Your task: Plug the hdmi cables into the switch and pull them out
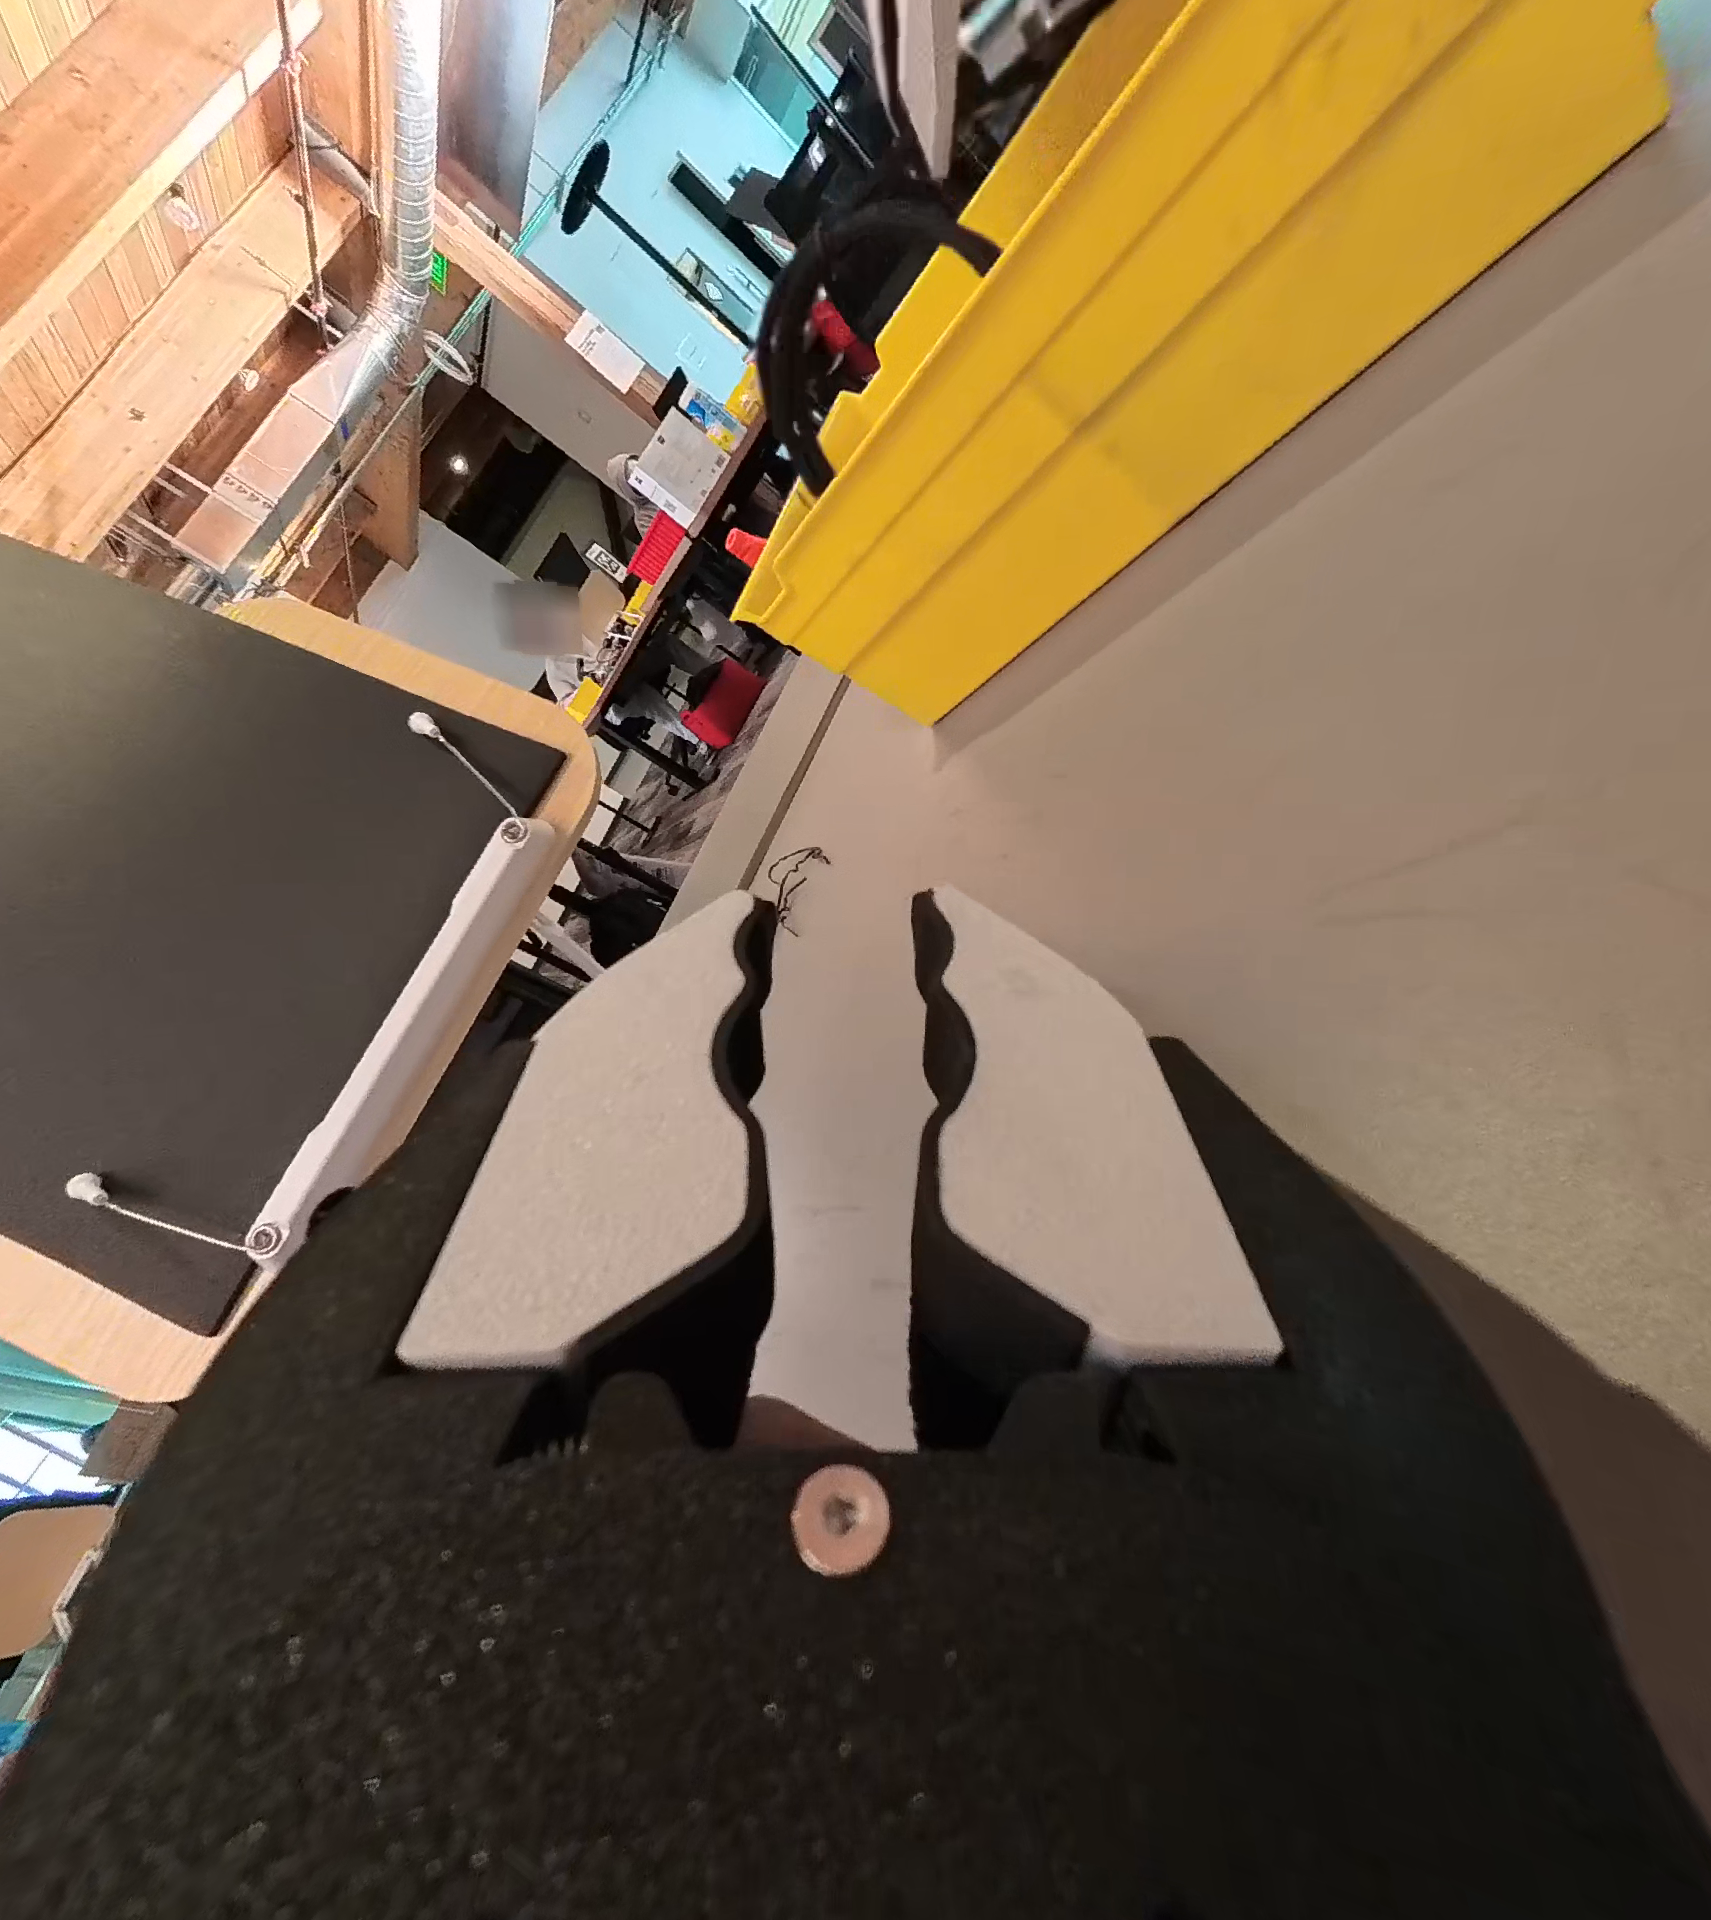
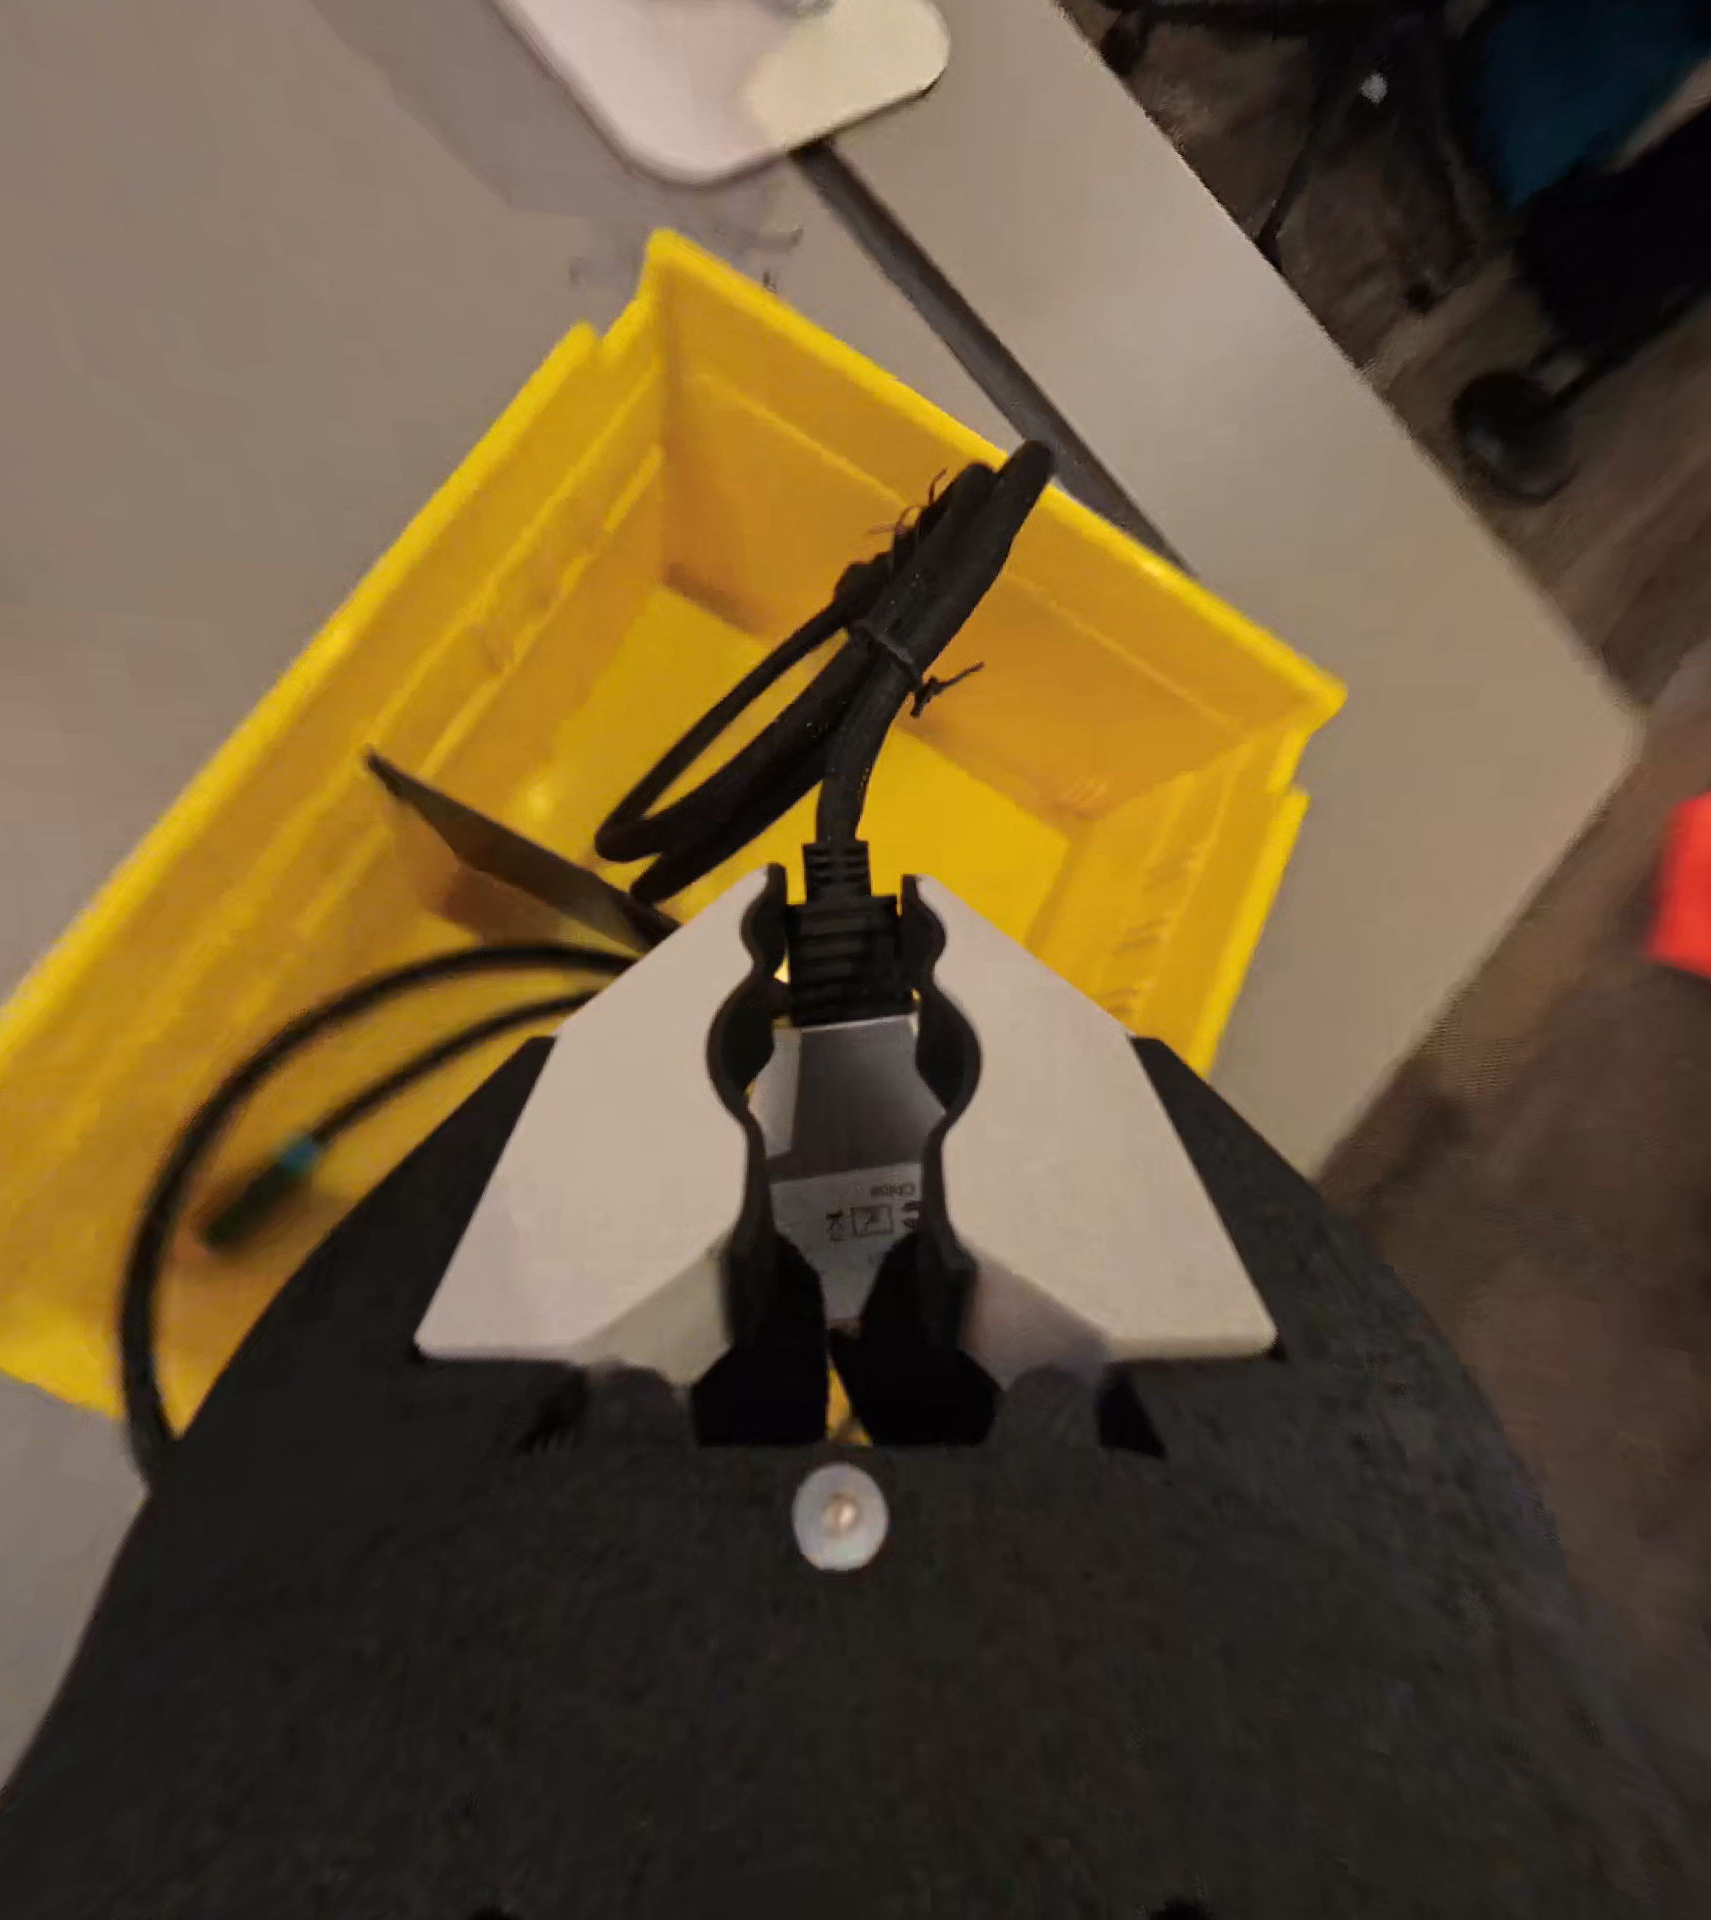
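My right gripper [image 2: 840, 883] is shut on a small silver switch [image 2: 846, 1101]. A black HDMI plug [image 2: 835, 925] sits at the switch's far end, between my fingertips. Its braided black cable [image 2: 892, 644] is tied in a coil and hangs over the open yellow bin [image 2: 518, 499]. My left gripper [image 1: 840, 904] is open and empty, tilted over the grey table [image 1: 1350, 935]. The yellow bin [image 1: 1194, 343] is ahead of it to the right, with a black cable bundle [image 1: 830, 312] and a red part above its rim.
A thin black cable with a blue-green plug [image 2: 259, 1184] and a flat black piece [image 2: 508, 862] lie in the bin. A white base plate [image 2: 726, 73] sits at the table's far end. A black board with a white bracket [image 1: 155, 883] stands left of my left gripper. The grippers' ends are close to 30 cm from one another.
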